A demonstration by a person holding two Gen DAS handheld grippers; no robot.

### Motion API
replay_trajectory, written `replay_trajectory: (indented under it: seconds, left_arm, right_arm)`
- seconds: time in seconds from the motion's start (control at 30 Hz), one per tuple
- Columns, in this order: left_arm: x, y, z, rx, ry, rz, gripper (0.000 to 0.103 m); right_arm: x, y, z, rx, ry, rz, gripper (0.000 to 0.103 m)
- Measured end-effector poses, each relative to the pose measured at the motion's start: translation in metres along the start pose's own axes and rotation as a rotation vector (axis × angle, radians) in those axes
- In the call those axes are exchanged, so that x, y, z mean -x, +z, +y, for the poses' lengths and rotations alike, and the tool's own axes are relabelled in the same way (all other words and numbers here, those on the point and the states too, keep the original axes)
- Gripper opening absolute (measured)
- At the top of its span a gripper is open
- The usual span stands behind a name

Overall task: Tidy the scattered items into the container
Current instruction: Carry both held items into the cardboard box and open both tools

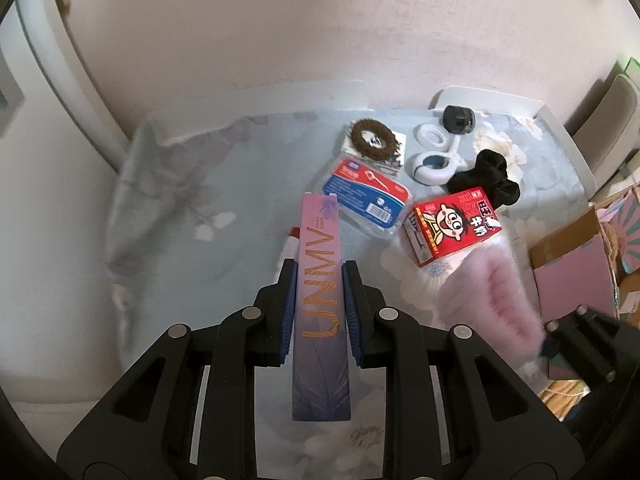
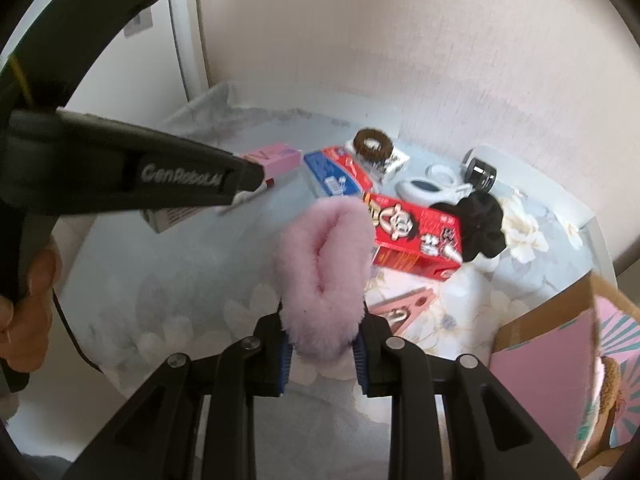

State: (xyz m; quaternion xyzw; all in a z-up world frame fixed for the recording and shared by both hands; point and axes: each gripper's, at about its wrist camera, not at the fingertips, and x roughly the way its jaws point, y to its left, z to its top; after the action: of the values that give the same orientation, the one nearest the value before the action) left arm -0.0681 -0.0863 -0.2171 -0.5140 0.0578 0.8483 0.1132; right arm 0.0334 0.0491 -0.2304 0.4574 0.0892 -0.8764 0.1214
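Note:
My left gripper (image 1: 319,280) is shut on a long pink and purple box (image 1: 320,300) marked UNMV, held above the table. The same box (image 2: 276,158) shows at the tip of the left gripper in the right wrist view. My right gripper (image 2: 322,344) is shut on a fluffy pink scrunchie (image 2: 324,272), also seen as a pink blur, the scrunchie (image 1: 500,296). Still on the table lie a red milk carton (image 1: 454,230), a blue and red packet (image 1: 366,196), a brown hair tie on a card (image 1: 374,140), a white clip (image 1: 434,152), a black scrunchie (image 1: 486,180) and a black cap (image 1: 460,120).
An open cardboard box (image 2: 560,364) with a pink inner wall stands at the right, off the table's near corner. A pink clothes peg (image 2: 400,308) lies by the red carton. A white chair (image 1: 608,120) stands at the far right. A hand (image 2: 24,312) holds the left gripper.

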Motion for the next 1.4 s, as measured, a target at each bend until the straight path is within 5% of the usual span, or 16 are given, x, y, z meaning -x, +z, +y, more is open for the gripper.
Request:
replay_trajectory:
  seconds: [0.53,0.9,1.13,1.4]
  left_arm:
    - [0.103,0.049,-0.04,-0.028,-0.038,-0.161,0.02]
    - [0.134,0.062,-0.151,-0.183,-0.161,-0.216,0.02]
    - [0.111,0.044,-0.239,-0.295,-0.249,-0.146,0.02]
    - [0.046,0.01,-0.309,-0.383,-0.265,0.032,0.02]
  right_arm:
    - [0.095,0.066,-0.07,-0.165,0.015,-0.137,0.024]
    - [0.165,0.024,-0.167,-0.297,-0.162,-0.162,0.024]
    - [0.175,-0.018,-0.221,-0.365,-0.234,-0.102,0.024]
    - [0.149,-0.064,-0.266,-0.448,-0.2,-0.008,0.024]
